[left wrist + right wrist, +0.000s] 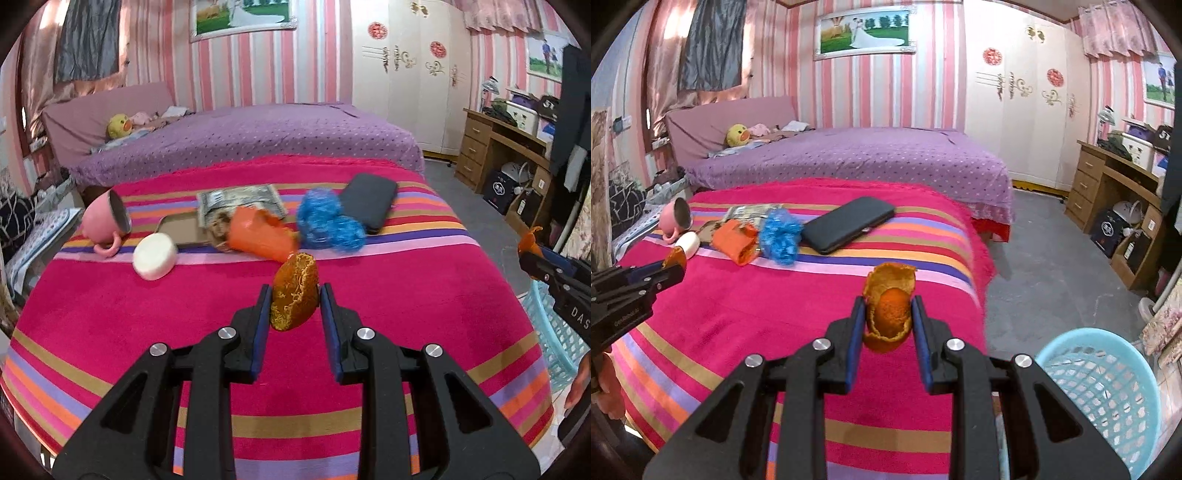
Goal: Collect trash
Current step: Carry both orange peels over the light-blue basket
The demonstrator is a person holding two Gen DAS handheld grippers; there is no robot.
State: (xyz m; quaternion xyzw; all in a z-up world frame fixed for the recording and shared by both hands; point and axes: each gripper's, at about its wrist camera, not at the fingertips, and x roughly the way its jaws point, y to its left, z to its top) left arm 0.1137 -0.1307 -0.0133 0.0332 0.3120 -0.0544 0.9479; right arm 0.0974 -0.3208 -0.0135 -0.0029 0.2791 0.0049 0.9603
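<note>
Since both are headed for the pale blue plastic mesh basket (1104, 387) on the floor at my right, my left gripper (294, 301) is clamped on a curled orange peel (294, 295), and my right gripper (888, 310) pinches another cupped peel piece (889, 306), both lifted clear of the striped pink blanket (757, 314).

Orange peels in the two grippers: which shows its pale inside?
The orange peel in the right gripper; the left gripper's piece shows mottled rind.
</note>
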